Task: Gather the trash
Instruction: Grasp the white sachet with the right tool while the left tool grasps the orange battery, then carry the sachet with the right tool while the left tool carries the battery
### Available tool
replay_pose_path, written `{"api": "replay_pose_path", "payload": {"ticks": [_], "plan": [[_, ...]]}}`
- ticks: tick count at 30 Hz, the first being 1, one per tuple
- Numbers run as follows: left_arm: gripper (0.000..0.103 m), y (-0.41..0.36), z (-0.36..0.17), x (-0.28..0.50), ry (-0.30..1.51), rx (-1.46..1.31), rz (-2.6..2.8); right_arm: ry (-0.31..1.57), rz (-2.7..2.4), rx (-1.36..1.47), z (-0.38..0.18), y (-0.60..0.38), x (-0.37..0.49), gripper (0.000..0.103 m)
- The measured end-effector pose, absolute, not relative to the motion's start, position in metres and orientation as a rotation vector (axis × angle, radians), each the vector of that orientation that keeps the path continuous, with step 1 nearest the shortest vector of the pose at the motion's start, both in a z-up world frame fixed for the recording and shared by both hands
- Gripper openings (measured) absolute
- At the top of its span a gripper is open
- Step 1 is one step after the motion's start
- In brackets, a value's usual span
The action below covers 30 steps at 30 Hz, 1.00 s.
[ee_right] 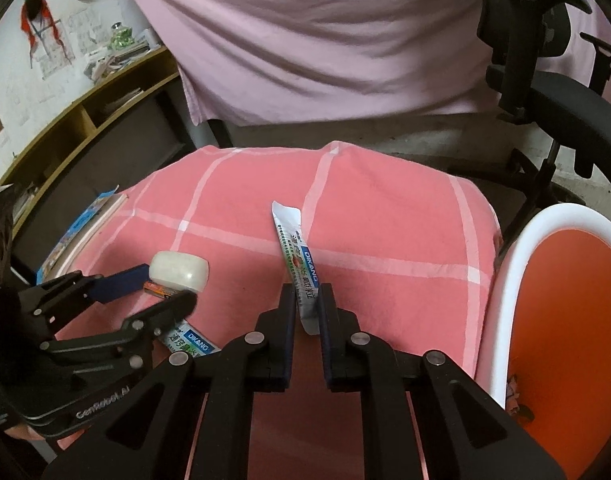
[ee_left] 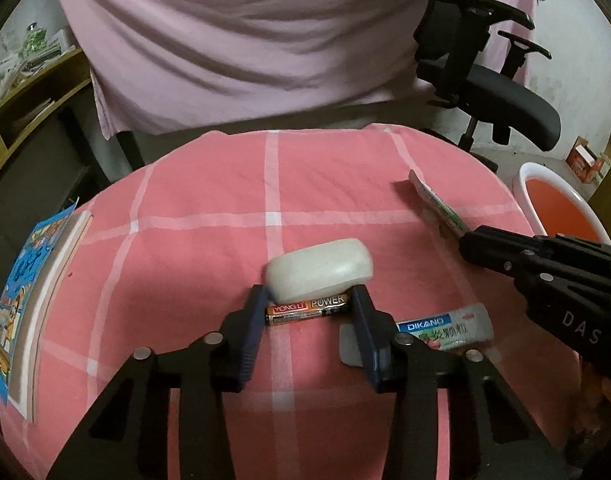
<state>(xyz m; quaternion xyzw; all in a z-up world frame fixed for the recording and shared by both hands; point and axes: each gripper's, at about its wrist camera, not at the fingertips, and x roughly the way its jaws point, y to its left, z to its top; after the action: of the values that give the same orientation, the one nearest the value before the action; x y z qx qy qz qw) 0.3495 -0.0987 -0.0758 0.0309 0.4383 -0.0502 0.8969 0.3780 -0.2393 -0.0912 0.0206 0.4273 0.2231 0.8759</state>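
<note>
My left gripper [ee_left: 309,306] straddles an orange and black battery [ee_left: 307,311] lying on the pink checked cloth [ee_left: 209,200], and its blue pads meet both ends of the battery. A white soap bar [ee_left: 319,268] rests just behind the battery, touching it. My right gripper [ee_right: 307,300] is shut on a white and green sachet [ee_right: 295,248] that sticks up between its fingers, clear of the cloth. From the left wrist view, the right gripper [ee_left: 465,240] and its sachet [ee_left: 437,204] are at the right. A second sachet [ee_left: 445,328] lies flat beside my left gripper's right finger.
A white-rimmed bin [ee_right: 517,264] with an orange inside stands off the cloth's right edge, with some scraps at its bottom. A book [ee_left: 25,300] lies at the cloth's left edge. A black office chair [ee_left: 505,92] and a draped pink sheet [ee_left: 245,40] stand behind.
</note>
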Motion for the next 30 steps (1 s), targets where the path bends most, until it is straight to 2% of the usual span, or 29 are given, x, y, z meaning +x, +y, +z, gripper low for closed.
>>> {"api": "replay_pose_path", "payload": {"ticks": [5,6,7,9,14,21,23,24,30], "plan": [[0.037,-0.087,-0.074,0.342,0.900,0.024,-0.129,0.892,0.460,0.015,-0.091,-0.236,0.377,0.014],[0.037,-0.087,-0.073,0.340,0.897,0.022,-0.132,0.893,0.462,0.013,-0.091,-0.235,0.376,0.017],[0.037,-0.083,-0.072,0.336,0.891,0.019,-0.136,0.894,0.466,0.013,-0.091,-0.235,0.376,0.025],[0.037,-0.075,-0.070,0.327,0.877,0.006,-0.145,0.893,0.473,0.019,-0.091,-0.235,0.376,0.029],[0.037,-0.049,-0.065,0.316,0.845,-0.108,-0.124,0.895,0.455,0.017,-0.091,-0.234,0.377,0.029],[0.037,-0.050,-0.063,0.316,0.848,-0.105,-0.123,0.902,0.429,-0.072,-0.094,-0.215,0.384,0.030],[0.037,-0.047,-0.062,0.316,0.847,-0.111,-0.126,0.904,0.428,-0.098,-0.094,-0.211,0.384,0.026],[0.037,-0.046,-0.062,0.315,0.846,-0.111,-0.126,0.902,0.435,-0.105,-0.094,-0.210,0.383,0.019],[0.037,-0.043,-0.061,0.313,0.833,-0.118,-0.118,0.856,0.458,-0.081,-0.089,-0.217,0.373,0.017]]}}
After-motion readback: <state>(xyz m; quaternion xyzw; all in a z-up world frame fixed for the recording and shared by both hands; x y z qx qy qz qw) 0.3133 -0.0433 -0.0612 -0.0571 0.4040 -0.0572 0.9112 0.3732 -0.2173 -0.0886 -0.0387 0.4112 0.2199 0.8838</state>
